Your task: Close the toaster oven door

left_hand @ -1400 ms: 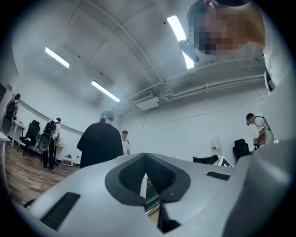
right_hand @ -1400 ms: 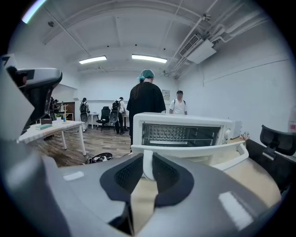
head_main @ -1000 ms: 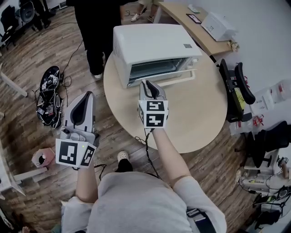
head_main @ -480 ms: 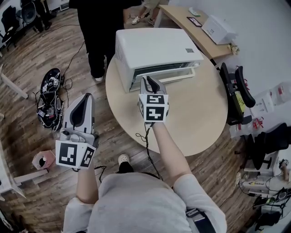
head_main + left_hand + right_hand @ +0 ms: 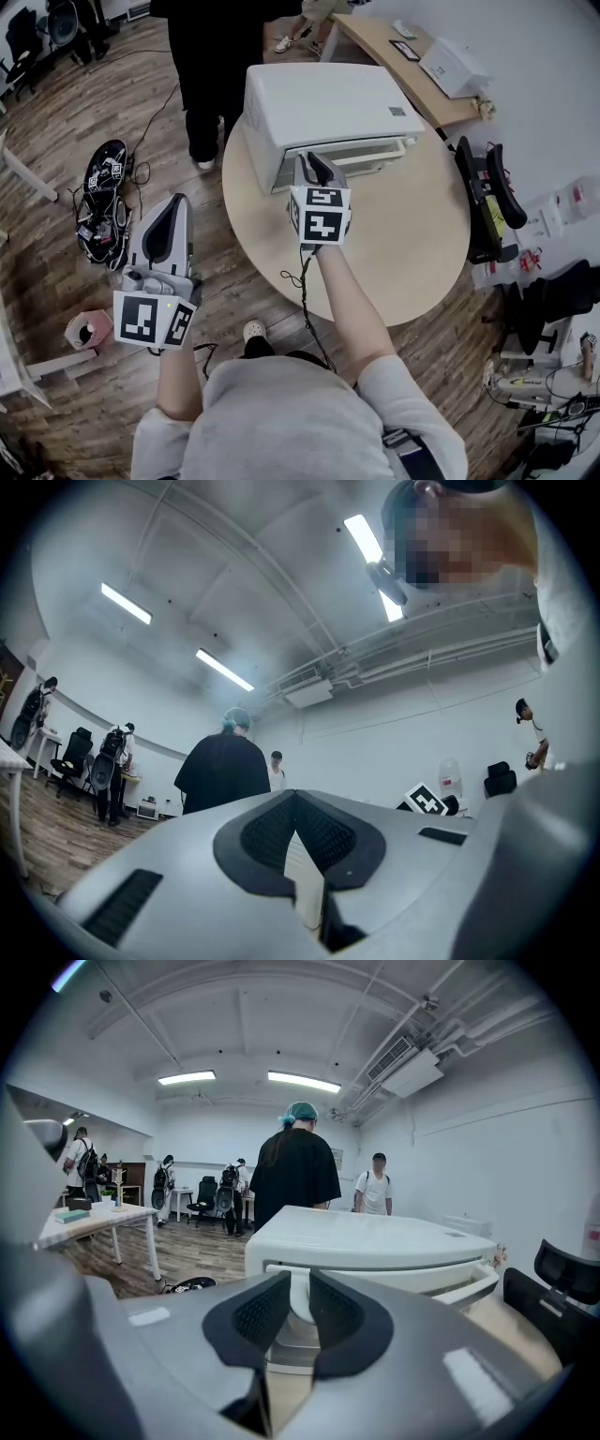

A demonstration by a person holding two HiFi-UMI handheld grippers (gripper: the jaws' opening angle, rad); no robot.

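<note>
A white toaster oven [image 5: 323,108] [image 5: 366,1241] stands at the far side of a round wooden table [image 5: 412,244]. Its door [image 5: 347,155] [image 5: 394,1277] is tilted up almost to closed, with the handle bar [image 5: 389,150] sticking out in front. My right gripper [image 5: 312,161] [image 5: 300,1283] points at the door's left part, its tips right at the door; its pads stand a little apart with nothing between them. My left gripper [image 5: 174,208] [image 5: 295,799] hangs over the floor left of the table, its tips meeting, holding nothing.
A person in black [image 5: 202,56] stands just behind the table on the left. A desk with a white box [image 5: 450,66] is at the back right, a black chair [image 5: 492,187] beside the table. Bags and cables [image 5: 98,197] lie on the floor.
The oven door has swung up from half open to nearly closed. My right gripper has moved forward with it towards the oven. The left gripper has stayed where it was.
</note>
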